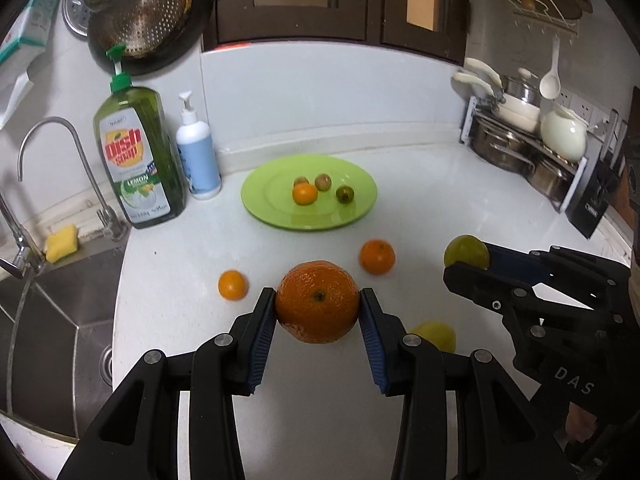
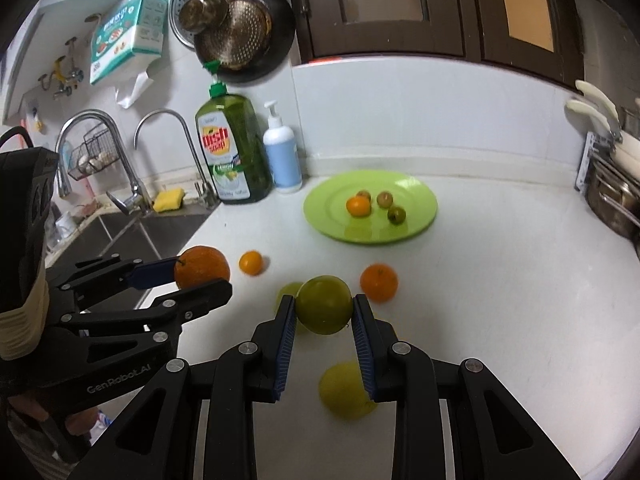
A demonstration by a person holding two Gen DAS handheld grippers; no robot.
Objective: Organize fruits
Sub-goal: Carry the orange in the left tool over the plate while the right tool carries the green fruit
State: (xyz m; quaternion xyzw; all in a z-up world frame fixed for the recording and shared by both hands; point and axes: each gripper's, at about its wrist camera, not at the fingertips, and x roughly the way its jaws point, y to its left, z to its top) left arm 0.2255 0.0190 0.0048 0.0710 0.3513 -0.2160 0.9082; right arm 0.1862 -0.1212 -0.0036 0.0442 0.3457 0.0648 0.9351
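Observation:
My left gripper (image 1: 319, 304) is shut on a large orange (image 1: 318, 301) held above the white counter. My right gripper (image 2: 324, 310) is shut on a green round fruit (image 2: 324, 309), also lifted off the counter. In the left wrist view that right gripper (image 1: 466, 266) shows at the right with the green fruit (image 1: 466, 250). A light green plate (image 1: 272, 208) farther back holds a small orange (image 1: 305, 193) and three small brown-green fruits (image 1: 345, 194). Loose on the counter lie two small oranges (image 1: 233, 285) (image 1: 377, 256), a yellow-green fruit (image 2: 345, 390) under my right gripper and another (image 2: 289, 292) partly hidden behind the held one.
A green dish soap bottle (image 1: 138, 156) and a white-blue pump bottle (image 1: 199, 156) stand left of the plate. The sink (image 1: 48, 304) with taps (image 1: 64, 168) and a yellow sponge (image 1: 61, 242) lies at the left. A rack of pots (image 1: 532, 148) fills the right corner.

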